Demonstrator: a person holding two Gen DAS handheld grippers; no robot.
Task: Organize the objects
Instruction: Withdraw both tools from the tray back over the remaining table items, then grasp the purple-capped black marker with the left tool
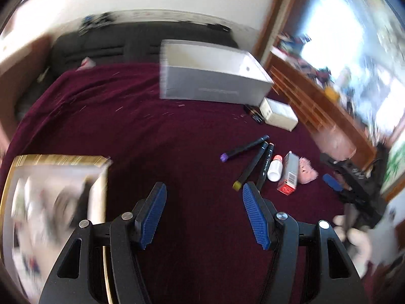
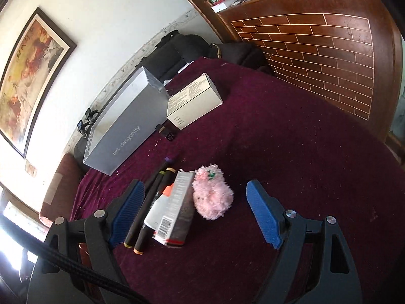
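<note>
The right gripper [image 2: 193,211] has its blue fingers [image 2: 263,215] spread wide, empty, over a fluffy pink toy [image 2: 212,193] on the dark red cloth [image 2: 291,152]. It looks soft and light, so squeeze its middle. The left gripper [image 1: 203,215] is half open, empty.

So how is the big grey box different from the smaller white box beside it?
The grey box is much larger and longer than the white box. The grey box is plain silver-grey with only a short line of pale lettering on its side, while the white box is cream-white with panels of small black print. The grey box stands taller, the white box sits lower against its end. Both are closed cardboard boxes resting on the dark red cloth.
</note>
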